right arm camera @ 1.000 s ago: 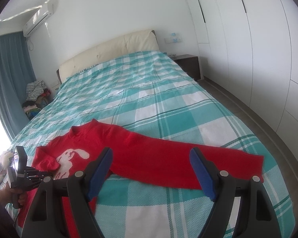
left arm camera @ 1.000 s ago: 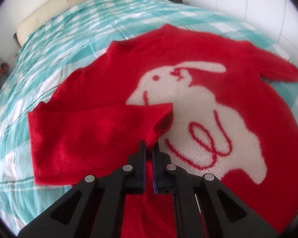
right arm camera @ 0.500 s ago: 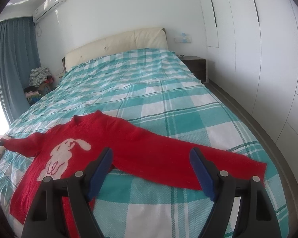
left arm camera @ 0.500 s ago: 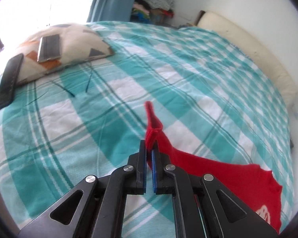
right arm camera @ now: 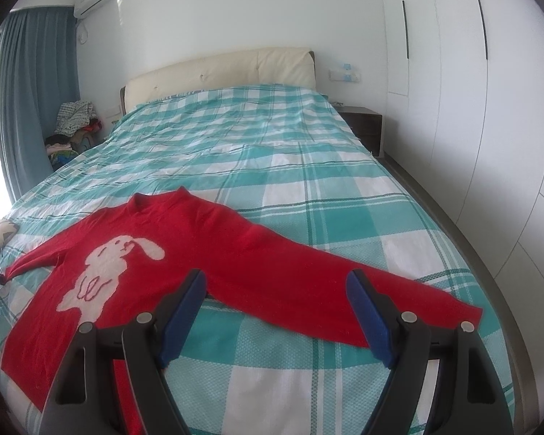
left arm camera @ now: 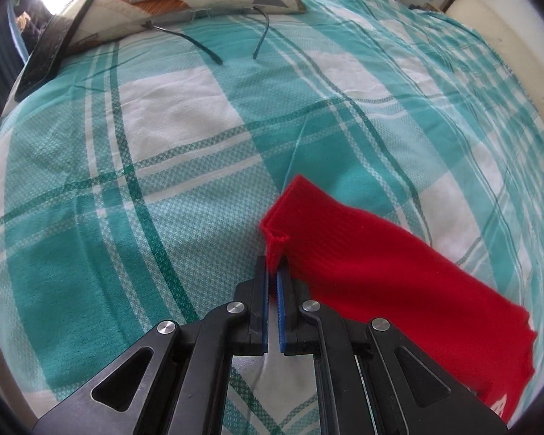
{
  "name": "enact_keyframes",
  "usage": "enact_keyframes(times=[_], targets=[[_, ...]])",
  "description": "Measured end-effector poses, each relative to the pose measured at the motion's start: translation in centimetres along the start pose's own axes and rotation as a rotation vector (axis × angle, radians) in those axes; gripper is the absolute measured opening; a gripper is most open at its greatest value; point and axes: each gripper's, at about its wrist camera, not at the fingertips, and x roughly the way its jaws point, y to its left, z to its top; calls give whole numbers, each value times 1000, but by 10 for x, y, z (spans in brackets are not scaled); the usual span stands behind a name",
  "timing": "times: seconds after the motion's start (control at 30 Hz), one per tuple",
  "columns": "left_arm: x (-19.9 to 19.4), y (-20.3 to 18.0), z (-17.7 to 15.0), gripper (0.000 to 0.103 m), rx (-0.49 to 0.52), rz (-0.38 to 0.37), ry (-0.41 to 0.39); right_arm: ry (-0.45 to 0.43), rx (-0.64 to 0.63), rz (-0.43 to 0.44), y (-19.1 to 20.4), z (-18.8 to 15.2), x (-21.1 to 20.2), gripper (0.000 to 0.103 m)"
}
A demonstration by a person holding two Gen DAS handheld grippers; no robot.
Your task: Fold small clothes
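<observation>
The red sweater [right arm camera: 185, 264] lies face up across the near half of the bed [right arm camera: 257, 166], white rabbit showing and both sleeves spread wide, a layout that looks meant to flatten it before any fold. The left tongs [left arm camera: 272, 275] are clenched on the cuff of 1 sleeve [left arm camera: 380, 268], holding it drawn out to the left side near the pillow [left arm camera: 185, 3], probably to pull out slack. The right tongs [right arm camera: 277, 311] hang released above the other sleeve, gripping nothing, likely waiting for their turn.
</observation>
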Motion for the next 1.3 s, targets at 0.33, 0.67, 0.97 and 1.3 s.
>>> enact_keyframes(times=[0.33, 0.67, 0.97, 1.3], targets=[[6, 1, 2, 3, 25, -3, 31, 1, 14, -7, -2, 1, 0, 79], [-4, 8, 1, 25, 1, 0, 34, 2, 14, -10, -1, 0, 0, 79], [-48, 34, 7, 86, -131, 112, -151, 5, 9, -17, -1, 0, 2, 79], [-89, -11, -5, 93, 22, 26, -353, 16, 11, -28, -3, 0, 6, 79]])
